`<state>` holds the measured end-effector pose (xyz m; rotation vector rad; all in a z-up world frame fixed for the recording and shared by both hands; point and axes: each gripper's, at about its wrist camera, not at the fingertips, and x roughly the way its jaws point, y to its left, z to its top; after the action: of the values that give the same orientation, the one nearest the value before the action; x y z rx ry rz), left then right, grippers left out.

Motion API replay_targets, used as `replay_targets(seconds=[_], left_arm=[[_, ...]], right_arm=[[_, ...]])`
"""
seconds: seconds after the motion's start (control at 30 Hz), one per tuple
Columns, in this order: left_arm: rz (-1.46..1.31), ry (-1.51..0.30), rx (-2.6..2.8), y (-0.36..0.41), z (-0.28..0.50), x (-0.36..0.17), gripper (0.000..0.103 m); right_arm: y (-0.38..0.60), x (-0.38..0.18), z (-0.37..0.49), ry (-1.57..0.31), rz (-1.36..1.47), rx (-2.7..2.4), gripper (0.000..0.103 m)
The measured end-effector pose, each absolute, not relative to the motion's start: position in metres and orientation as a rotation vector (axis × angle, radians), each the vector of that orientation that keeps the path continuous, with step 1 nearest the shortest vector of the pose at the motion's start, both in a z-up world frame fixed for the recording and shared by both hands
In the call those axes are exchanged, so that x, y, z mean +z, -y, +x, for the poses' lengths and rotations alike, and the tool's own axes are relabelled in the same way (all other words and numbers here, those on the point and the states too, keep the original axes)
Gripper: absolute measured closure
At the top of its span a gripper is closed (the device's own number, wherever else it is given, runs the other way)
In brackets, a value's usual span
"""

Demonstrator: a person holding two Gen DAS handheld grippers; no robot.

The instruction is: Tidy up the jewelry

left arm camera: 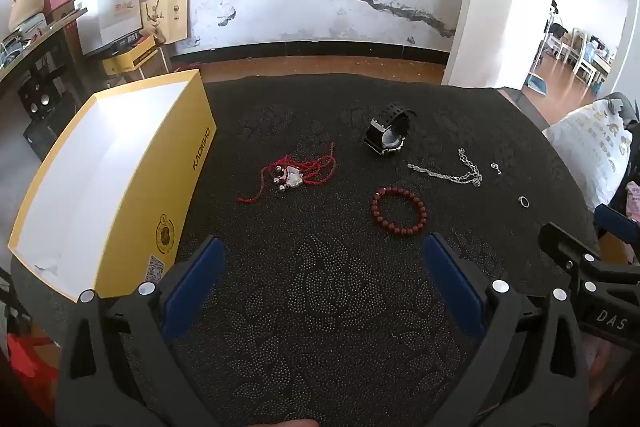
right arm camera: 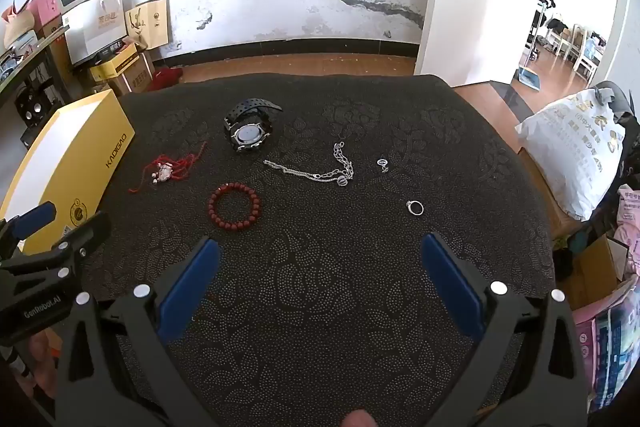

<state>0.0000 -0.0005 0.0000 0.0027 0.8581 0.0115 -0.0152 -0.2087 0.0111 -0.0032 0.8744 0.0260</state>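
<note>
Six pcs lie loose on dark cloth (right arm camera: 320, 307) – watch (right arm camera: 248, 135), red cord charm (left arm camera: 288, 175), bead bracelet (right arm camera: 234, 207), chain (right arm camera: 316, 169), ring (right arm camera: 415, 207), small clasp (right arm camera: 383, 163) – yellow box (left arm camera: 120, 179) at left; left gripper (left arm camera: 324, 263) & right gripper (right arm camera: 320, 263) both spread wide, holding nothing.

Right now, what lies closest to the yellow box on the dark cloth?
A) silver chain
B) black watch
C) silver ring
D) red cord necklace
D: the red cord necklace lies just beside the yellow box; the watch, chain and ring sit farther off.
</note>
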Motion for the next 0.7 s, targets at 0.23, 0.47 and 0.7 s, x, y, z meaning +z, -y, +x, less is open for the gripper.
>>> replay_targets(seconds=[0.23,0.47,0.7], left_arm=[[0.003,-0.859,0.012,0.004,0.0,0.0,0.006],[0.007,-0.861,0.015,0.013,0.0,0.0,0.006],[-0.003,-0.864,0.009,0.0,0.001,-0.002,0.006]], right_arm=[[0.208,0.011,-0.016,-0.876,0.001,0.032,0.006],[0.209,0.012,-0.017,-0.871,-0.002,0.029,0.006],[0.209,0.011,-0.011,-0.875,-0.001,0.029,0.006]])
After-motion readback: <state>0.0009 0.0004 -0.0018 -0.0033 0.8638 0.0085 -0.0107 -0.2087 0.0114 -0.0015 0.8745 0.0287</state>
